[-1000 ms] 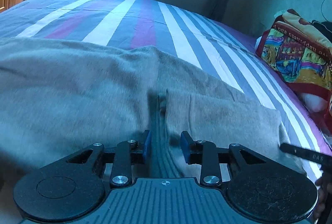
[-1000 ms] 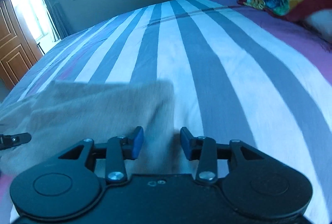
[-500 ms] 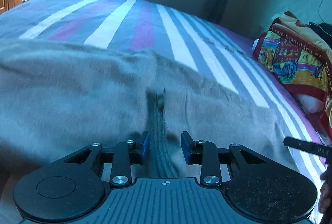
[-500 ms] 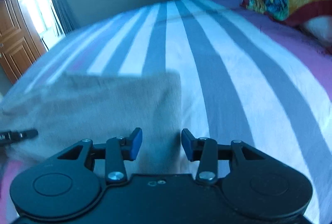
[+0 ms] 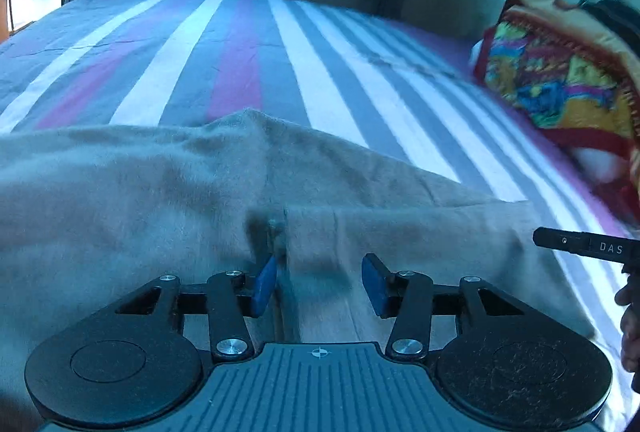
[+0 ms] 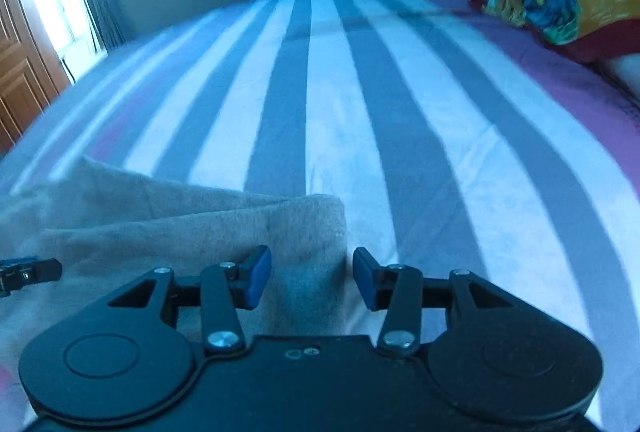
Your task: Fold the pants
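Beige fleece pants lie spread on the striped bed, with a raised crease running towards me. My left gripper hovers low over them and its jaws are opening. A dark ridge of the cloth sits by the left pad, and neither pad presses on it. In the right wrist view the pants' folded corner lies between the jaws of my right gripper, which are opening slightly without pinching it. The right gripper's finger pokes in at the right of the left wrist view. The left gripper's tip shows at the left edge.
The bed sheet is striped grey, white and purple and stretches far ahead. A colourful pillow lies at the right side. A wall with a window stands behind the bed, and a wooden door is at far left. A hand shows at the right edge.
The left jaws have spread wider and let go of the dark ridge of cloth. Both grippers have drawn back and risen a little; the pants' far edge now bunches up.
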`<state>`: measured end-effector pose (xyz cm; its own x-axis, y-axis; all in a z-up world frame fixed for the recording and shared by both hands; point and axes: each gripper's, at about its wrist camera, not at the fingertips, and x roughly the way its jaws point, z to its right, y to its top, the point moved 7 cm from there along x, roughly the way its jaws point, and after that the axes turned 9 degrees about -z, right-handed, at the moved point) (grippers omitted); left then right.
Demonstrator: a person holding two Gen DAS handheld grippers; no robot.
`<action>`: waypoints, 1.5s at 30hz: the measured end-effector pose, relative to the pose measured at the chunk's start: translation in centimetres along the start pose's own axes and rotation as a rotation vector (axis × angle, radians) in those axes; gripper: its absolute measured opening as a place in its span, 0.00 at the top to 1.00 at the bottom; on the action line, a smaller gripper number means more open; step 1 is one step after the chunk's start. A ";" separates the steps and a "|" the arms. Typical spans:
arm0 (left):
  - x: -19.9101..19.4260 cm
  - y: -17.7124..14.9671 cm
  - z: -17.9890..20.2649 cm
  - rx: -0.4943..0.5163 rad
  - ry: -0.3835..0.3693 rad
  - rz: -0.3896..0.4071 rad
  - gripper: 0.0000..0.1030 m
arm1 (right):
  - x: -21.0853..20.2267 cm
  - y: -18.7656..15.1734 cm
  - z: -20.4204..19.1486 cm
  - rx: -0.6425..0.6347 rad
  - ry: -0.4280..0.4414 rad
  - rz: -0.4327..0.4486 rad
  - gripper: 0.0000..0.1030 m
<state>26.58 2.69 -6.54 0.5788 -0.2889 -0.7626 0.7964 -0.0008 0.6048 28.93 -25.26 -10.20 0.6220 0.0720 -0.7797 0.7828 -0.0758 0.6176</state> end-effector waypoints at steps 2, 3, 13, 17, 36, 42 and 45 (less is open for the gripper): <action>0.6 -1.9 -0.2 0.011 0.014 -0.013 0.54 | -1.4 -1.4 0.2 0.028 0.014 0.024 0.56; 0.7 -2.4 -0.1 0.014 0.021 0.006 0.53 | -1.3 -2.4 0.4 0.037 0.008 0.005 0.56; -1.9 -5.6 0.0 -0.002 0.037 0.025 0.53 | -4.2 -7.7 -1.7 -0.101 -0.063 0.015 0.54; -3.8 -4.9 0.7 -0.019 0.035 0.048 0.53 | -4.0 -8.0 -1.6 -0.076 -0.065 0.008 0.55; -7.5 -6.2 -3.3 -0.147 0.014 0.150 0.40 | -5.5 -8.2 -1.0 -0.022 -0.041 0.048 0.50; -13.6 -10.3 -16.6 -0.555 0.036 0.372 0.16 | -5.5 -8.9 0.1 0.022 -0.029 0.037 0.45; -12.7 -12.1 -23.5 -0.774 -0.046 0.387 0.16 | -5.0 -8.9 -0.3 0.017 -0.037 0.033 0.44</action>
<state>13.76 28.87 -9.57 0.8396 -0.1726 -0.5151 0.4496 0.7529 0.4806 18.84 -24.60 -11.73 0.6464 0.0323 -0.7623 0.7613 -0.0940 0.6416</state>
